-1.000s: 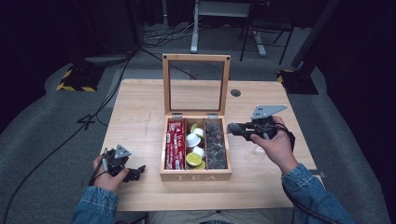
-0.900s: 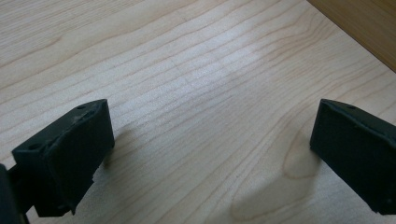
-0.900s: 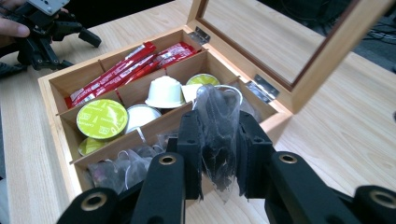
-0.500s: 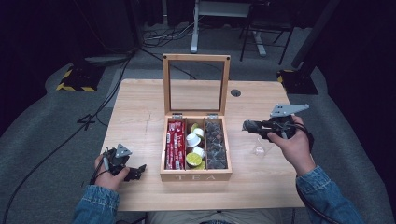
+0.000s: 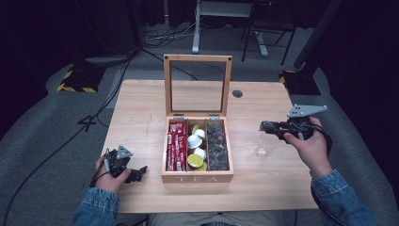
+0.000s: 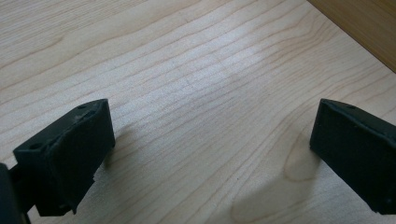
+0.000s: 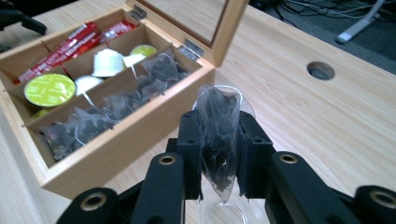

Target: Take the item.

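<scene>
At the right of the high view, the right hand holds the right gripper raised and pointed toward the frame's left. Its fingers are clenched on a dark mesh tea bag, which hangs directly over a clear plastic cup standing on the surface just right of the tea box. At lower left, the left hand rests the left gripper low near the front edge; in the left gripper view its fingers stand released and wide apart over bare wood. The box sits mid-frame with its glass lid upright, dividing the far half of the surface. Its compartments hold red sachets, coffee capsules and more dark tea bags. Bare wood lies on both sides of the box. A round cable hole sits upper right of the lid.
</scene>
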Action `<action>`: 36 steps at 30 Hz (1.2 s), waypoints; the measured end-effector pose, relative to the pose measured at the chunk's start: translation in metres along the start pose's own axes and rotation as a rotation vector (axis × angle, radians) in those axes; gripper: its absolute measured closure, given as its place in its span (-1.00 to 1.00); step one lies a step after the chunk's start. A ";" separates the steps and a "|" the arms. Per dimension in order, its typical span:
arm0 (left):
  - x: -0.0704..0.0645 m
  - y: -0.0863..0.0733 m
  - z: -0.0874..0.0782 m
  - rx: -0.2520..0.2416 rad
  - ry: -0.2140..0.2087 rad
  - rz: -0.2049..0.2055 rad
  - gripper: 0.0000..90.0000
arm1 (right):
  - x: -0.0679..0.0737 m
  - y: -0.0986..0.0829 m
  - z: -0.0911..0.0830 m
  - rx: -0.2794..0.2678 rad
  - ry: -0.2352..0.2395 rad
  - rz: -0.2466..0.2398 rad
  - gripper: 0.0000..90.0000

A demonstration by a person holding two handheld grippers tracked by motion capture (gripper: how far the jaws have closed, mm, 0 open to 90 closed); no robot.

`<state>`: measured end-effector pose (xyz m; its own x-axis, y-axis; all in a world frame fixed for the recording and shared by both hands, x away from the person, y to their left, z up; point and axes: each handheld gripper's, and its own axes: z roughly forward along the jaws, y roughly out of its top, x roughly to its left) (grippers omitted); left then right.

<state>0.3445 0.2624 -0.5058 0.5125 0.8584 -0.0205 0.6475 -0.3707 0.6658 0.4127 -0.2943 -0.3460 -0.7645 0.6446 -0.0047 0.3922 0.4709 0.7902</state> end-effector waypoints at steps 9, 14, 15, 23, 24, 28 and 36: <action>0.000 0.000 0.000 0.000 0.001 0.000 -0.99 | -0.007 -0.013 -0.006 0.034 -0.026 0.011 0.65; 0.000 0.000 0.000 0.000 0.001 0.000 -0.99 | -0.011 -0.025 -0.005 0.067 -0.031 0.017 0.65; 0.000 0.000 0.000 0.000 0.001 0.000 -0.99 | -0.011 -0.025 -0.005 0.067 -0.031 0.017 0.65; 0.000 0.000 0.000 0.000 0.001 0.000 -0.99 | -0.014 -0.038 0.006 0.148 -0.049 0.020 0.65; 0.000 0.000 0.000 0.000 0.001 0.000 -0.99 | -0.015 -0.040 0.009 0.162 -0.049 0.020 0.65; 0.000 0.000 0.000 0.000 0.001 0.000 -1.00 | -0.016 -0.042 0.012 0.180 -0.052 0.021 0.65; 0.000 0.000 0.000 0.000 0.001 0.000 -0.99 | -0.019 -0.046 0.018 0.196 -0.055 0.040 0.57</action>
<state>0.3444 0.2623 -0.5058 0.5117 0.8589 -0.0201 0.6476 -0.3702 0.6660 0.4181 -0.3174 -0.3932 -0.7193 0.6945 -0.0130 0.5180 0.5487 0.6562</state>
